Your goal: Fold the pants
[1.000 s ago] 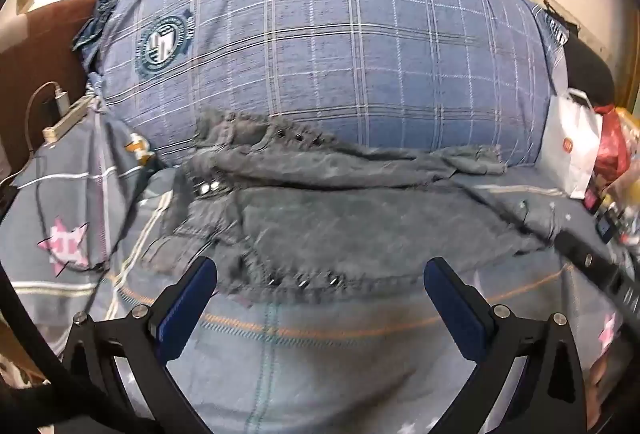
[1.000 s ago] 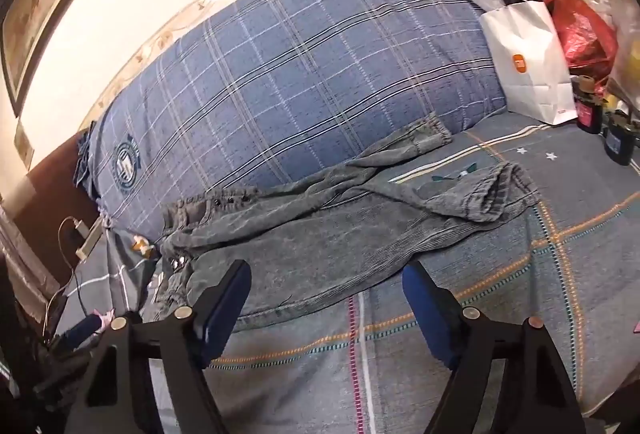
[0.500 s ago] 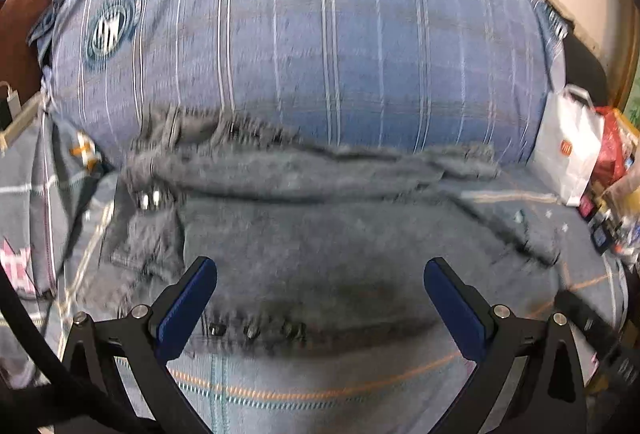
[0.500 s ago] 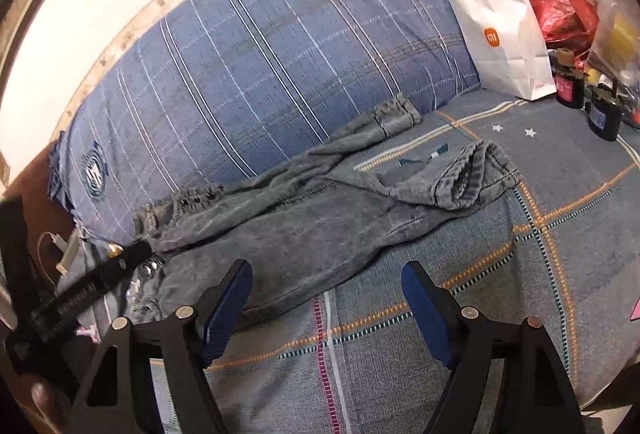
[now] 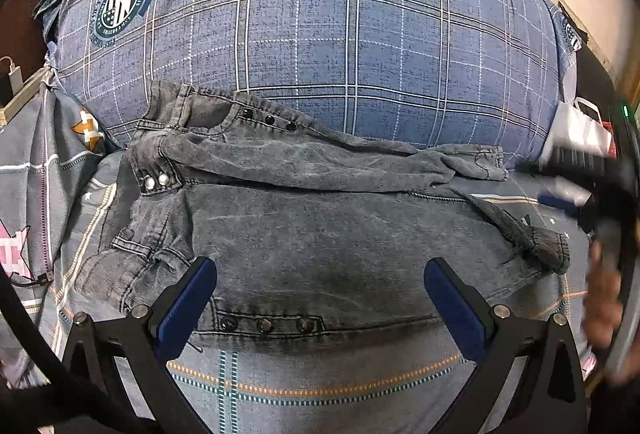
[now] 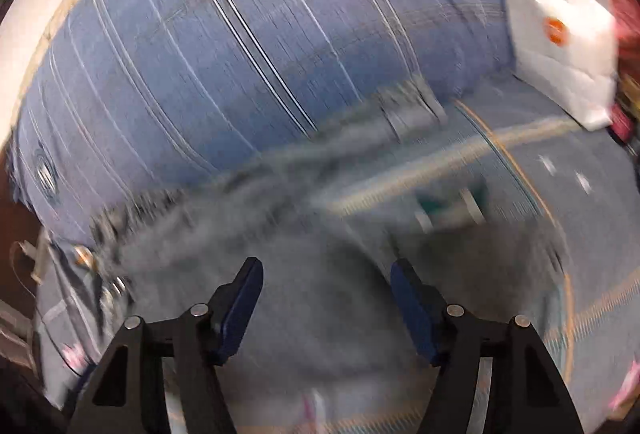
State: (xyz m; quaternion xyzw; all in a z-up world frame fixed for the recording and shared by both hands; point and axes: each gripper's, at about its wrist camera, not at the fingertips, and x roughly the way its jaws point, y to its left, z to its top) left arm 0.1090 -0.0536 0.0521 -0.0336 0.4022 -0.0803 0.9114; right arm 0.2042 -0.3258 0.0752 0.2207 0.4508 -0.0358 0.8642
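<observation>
Currently: Approaching the Pants for the First Grasp

I hold the left gripper [image 5: 320, 298] with its jaws spread wide and empty, directly over the near edge of the grey denim pants [image 5: 320, 226]. These lie flat on the bedspread [image 5: 320, 394], waistband to my left, legs running right, touching the plaid pillow [image 5: 320, 33] ahead. My right gripper [image 6: 326, 298], jaws likewise apart, shows a blurred view. I judge it best to steady both, then pinch the near hem squarely.
</observation>
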